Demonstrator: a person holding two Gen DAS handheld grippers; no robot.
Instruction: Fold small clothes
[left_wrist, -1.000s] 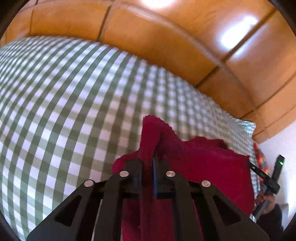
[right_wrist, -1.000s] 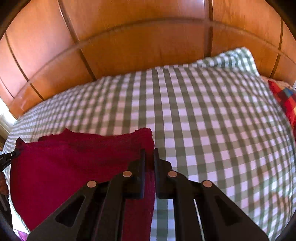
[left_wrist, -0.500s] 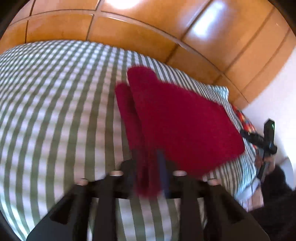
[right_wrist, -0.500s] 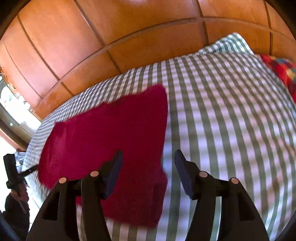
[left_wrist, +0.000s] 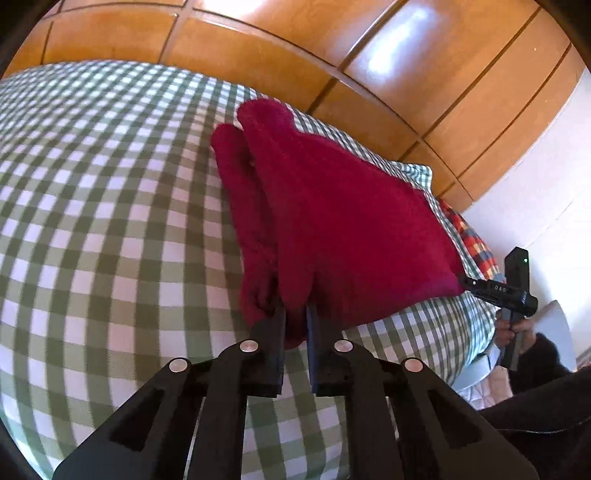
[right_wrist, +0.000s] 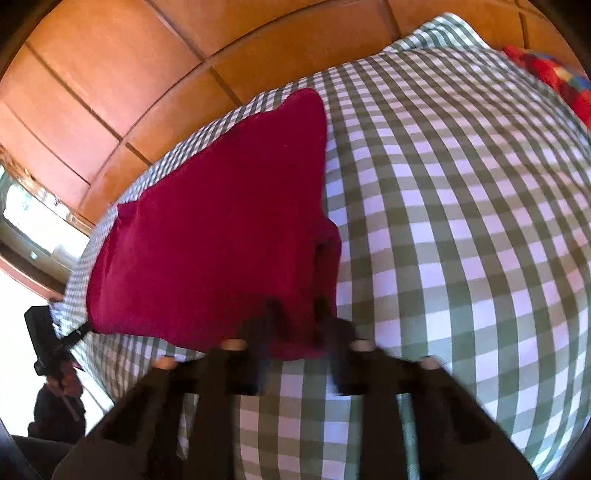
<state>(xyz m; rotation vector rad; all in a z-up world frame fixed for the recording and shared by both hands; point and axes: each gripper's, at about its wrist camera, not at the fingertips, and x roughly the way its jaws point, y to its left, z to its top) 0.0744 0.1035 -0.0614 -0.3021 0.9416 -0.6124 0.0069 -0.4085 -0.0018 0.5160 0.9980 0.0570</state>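
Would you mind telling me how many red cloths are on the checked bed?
1: the red cloth lies folded on the checked bed, near the wooden wall. Others may be hidden outside the views.

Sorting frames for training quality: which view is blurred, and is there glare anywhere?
Right wrist view: the right claw is smeared by motion blur, red cloth fairly sharp. Left wrist view: crisp throughout, with bright glare patches on the wooden headboard.
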